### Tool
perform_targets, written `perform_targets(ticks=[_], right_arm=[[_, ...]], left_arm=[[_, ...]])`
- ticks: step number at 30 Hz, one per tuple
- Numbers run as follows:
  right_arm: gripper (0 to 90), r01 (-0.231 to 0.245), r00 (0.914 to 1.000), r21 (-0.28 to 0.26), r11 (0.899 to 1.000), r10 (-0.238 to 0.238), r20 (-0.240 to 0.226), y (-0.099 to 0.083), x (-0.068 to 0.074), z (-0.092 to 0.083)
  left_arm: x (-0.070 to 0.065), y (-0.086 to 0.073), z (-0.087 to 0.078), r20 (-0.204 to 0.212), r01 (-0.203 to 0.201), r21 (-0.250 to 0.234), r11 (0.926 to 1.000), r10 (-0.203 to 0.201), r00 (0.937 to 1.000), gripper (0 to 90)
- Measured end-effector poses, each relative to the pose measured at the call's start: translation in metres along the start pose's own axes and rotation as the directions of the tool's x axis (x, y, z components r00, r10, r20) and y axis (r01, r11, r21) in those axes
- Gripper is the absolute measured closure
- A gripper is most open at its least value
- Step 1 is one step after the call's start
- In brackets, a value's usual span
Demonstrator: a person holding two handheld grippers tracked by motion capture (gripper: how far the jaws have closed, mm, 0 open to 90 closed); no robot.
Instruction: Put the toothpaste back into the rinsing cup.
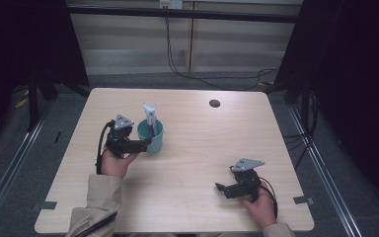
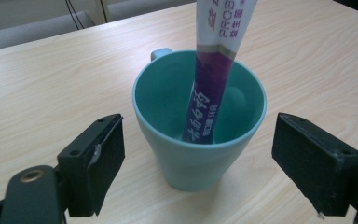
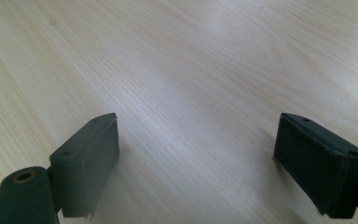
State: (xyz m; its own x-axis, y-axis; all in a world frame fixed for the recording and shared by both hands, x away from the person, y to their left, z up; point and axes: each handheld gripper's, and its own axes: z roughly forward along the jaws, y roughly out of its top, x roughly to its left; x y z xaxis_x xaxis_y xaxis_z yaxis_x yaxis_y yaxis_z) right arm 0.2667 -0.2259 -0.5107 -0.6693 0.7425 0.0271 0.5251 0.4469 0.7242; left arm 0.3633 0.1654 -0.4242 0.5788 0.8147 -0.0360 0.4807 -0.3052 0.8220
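Surface: pale wood, bare apart from one small dark round spot near the far edge and the work items on my left side.

Cup: teal, upright, left of centre, handle turned away from my left tool. Seen close in the left gripper view, the cup sits squarely between the jaws, and neither pad touches its wall.

Tube: a purple-and-white toothpaste-style tube standing inside the cup, cap end down at the bottom, crimped end leaning out over the rim. Close up, the tube rests against the inner wall.

Left tool: jaws spread wide, released, gripping nothing; they flank the cup with a clear gap on each side.

Right tool: parked near the front right of the surface, well apart from the cup. Jaws wide, holding nothing, bare wood between them.

My read: the tube is placed and the left tool has let go. Next move should be a straight pull-back, keeping both jaws clear of the cup so it does not tip.
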Motion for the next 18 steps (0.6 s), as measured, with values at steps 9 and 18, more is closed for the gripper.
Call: perform_targets(ticks=[9, 18], right_arm=[[13.1, -0.001, 1.0000, 0.001, 1.000, 0.001, 0.000, 0.000, 0.000, 0.000], [13.0, 0.001, 1.0000, 0.002, 1.000, -0.001, 0.002, 0.000, 0.000, 0.000]], left_arm=[[0.004, -0.005, -0.009, 0.002, 0.005, -0.005, 1.0000, -0.005, 1.0000, 16.5], [0.004, -0.012, -0.014, 0.022, 0.010, 0.002, 0.9999, -0.010, 0.9997, 16.0]])
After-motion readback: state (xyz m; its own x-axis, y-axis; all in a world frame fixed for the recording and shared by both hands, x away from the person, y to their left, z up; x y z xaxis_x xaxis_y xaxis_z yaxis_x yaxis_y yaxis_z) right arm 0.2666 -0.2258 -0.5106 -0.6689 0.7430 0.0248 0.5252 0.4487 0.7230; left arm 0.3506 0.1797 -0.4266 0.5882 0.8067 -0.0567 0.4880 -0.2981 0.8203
